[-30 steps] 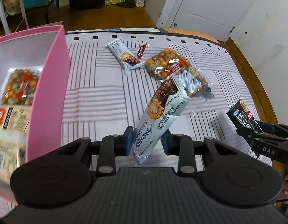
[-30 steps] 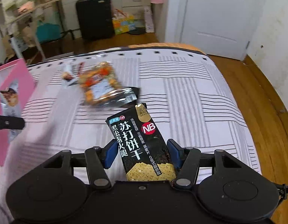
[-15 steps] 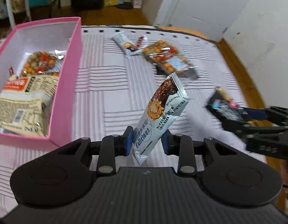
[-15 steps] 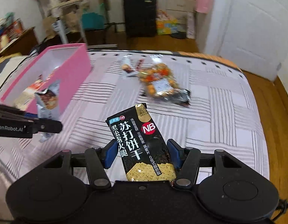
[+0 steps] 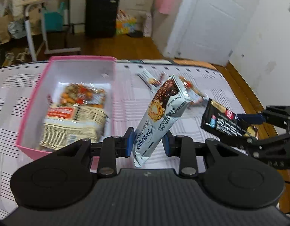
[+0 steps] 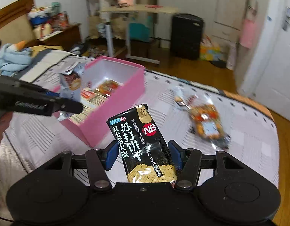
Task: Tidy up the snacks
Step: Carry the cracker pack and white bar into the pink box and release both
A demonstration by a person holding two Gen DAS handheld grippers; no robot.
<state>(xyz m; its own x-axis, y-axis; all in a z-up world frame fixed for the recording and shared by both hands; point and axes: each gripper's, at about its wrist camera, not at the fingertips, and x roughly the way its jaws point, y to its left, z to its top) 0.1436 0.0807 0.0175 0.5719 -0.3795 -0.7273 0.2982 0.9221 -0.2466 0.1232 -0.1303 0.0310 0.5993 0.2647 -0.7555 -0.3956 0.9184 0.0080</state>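
Your left gripper [image 5: 147,143] jaws pinch the cookie bar [image 5: 160,111], your right gripper [image 6: 143,157] jaws the cracker pack [image 6: 140,143]; pink box [image 5: 111,98] ahead-left holds two packs, with at least two snacks [image 6: 206,124] on the bed [image 6: 248,141] beyond.

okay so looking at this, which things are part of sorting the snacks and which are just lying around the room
Part of the job: pink box, light blue bar in the left gripper, black cracker pack in the right gripper, nut bag on the bed.

Lying about: black suitcase, folding table.
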